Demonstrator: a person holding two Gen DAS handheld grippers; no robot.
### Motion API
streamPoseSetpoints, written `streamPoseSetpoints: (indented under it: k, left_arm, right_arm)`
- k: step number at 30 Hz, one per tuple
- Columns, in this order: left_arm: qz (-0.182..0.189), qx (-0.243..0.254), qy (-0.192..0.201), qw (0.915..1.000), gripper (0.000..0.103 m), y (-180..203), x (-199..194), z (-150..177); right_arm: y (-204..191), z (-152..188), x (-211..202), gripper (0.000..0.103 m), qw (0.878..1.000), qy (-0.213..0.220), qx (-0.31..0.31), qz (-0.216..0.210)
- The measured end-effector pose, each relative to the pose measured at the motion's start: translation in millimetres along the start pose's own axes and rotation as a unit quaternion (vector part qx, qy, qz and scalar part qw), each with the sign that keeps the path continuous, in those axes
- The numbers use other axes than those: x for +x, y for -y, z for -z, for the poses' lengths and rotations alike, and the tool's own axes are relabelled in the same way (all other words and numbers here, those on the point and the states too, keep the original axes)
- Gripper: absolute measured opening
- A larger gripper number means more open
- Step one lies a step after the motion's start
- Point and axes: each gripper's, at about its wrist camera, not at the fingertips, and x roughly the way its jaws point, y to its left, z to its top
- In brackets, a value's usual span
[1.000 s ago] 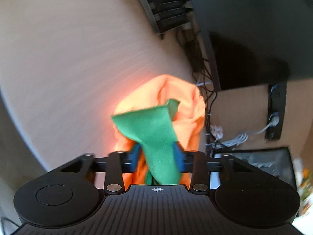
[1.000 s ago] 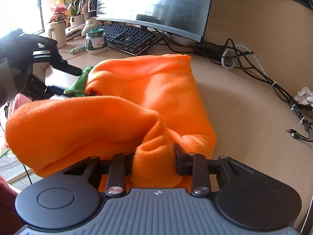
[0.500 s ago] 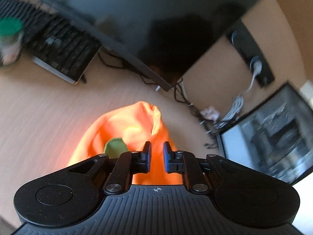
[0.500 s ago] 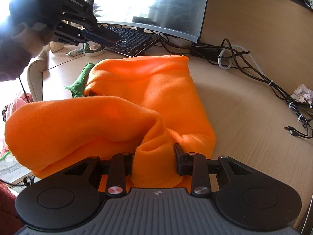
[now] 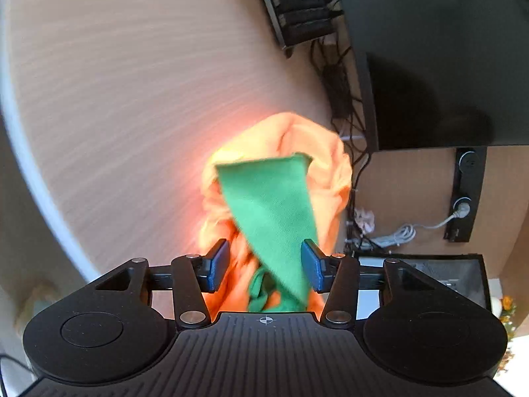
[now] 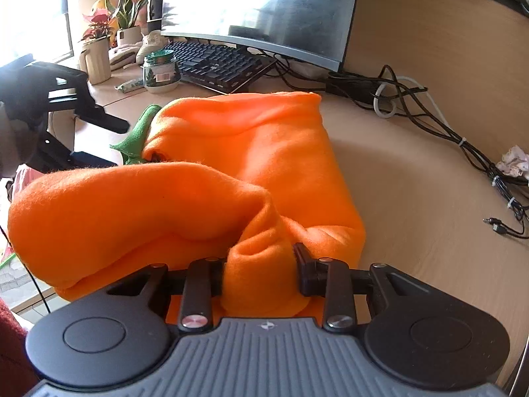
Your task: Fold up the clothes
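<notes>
An orange fleece garment [image 6: 248,152] lies bunched on the wooden desk [image 6: 413,198], with a green collar piece [image 6: 139,132] sticking out at its left end. My right gripper [image 6: 261,271] is shut on a thick fold of the orange fleece at its near edge. In the left wrist view the green flap [image 5: 271,211] hangs between the blue pads of my left gripper [image 5: 264,264], over the orange garment [image 5: 317,172]. The jaws are opening. The flap leans on the right pad and a gap shows at the left pad. From the right wrist view, the left gripper [image 6: 82,112] reaches in at the collar.
Behind the garment stand a black keyboard [image 6: 218,66] and a curved monitor [image 6: 264,10]. A glass jar [image 6: 160,71], a cream mug [image 6: 96,59] and potted plants sit at the back left. Tangled cables [image 6: 413,106] and crumpled paper [image 6: 514,163] lie to the right.
Half a second ago my left gripper was shut, empty and lifted towards the monitor. It has come back down to the green flap with its jaws wider apart. The right gripper holds still.
</notes>
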Motion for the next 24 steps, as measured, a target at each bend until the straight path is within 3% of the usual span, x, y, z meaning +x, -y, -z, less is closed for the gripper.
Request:
streamPoseSetpoints:
  k: [1, 3, 5, 7, 10, 13, 17, 19, 22, 24]
  left_arm:
    - [-0.003, 0.010, 0.008, 0.9999, 0.047, 4.8, 1.2, -1.5]
    - [-0.018, 0.043, 0.022, 0.9987, 0.011, 19.8, 3.8, -3.4]
    - [-0.034, 0.092, 0.029, 0.9947, 0.004, 38.4, 1.0, -3.8]
    - [-0.043, 0.147, 0.040, 0.9874, 0.004, 60.6, -4.2, -1.3]
    - [-0.078, 0.237, 0.067, 0.9660, 0.004, 97.8, -6.8, 3.6]
    - [-0.120, 0.328, 0.085, 0.9334, 0.004, 130.4, 4.0, 13.8]
    - [-0.138, 0.389, 0.049, 0.9098, 0.004, 142.7, 41.7, 28.5]
    - [-0.157, 0.413, 0.022, 0.8970, 0.010, 134.4, 66.4, 33.9]
    - [-0.181, 0.420, -0.017, 0.8891, 0.018, 114.1, 95.0, 34.3]
    - [-0.162, 0.420, -0.016, 0.8927, 0.022, 109.3, 93.2, 29.7]
  right_arm:
    - [0.0, -0.4, 0.7, 0.031, 1.000, 0.000, -0.001, 0.000]
    - [-0.4, -0.9, 1.8, 0.031, 1.000, 0.000, -0.003, 0.000]
    - [-1.1, -0.8, 1.9, 0.032, 1.000, 0.000, -0.005, 0.001]
    - [-1.3, 0.0, 1.5, 0.032, 1.000, 0.001, -0.006, 0.002]
    - [-1.3, 1.3, 1.2, 0.032, 1.000, 0.003, -0.001, 0.002]
    - [-1.5, 1.8, 1.2, 0.032, 1.000, 0.005, 0.000, 0.003]
    - [-1.3, 1.8, 1.4, 0.032, 1.000, 0.006, 0.002, 0.003]
    - [-1.8, 1.3, 1.5, 0.032, 1.000, 0.005, 0.001, 0.003]
    - [-2.6, 0.4, 1.3, 0.032, 1.000, 0.002, -0.002, 0.004]
    - [-3.3, -0.2, 0.4, 0.033, 1.000, -0.001, -0.005, 0.005]
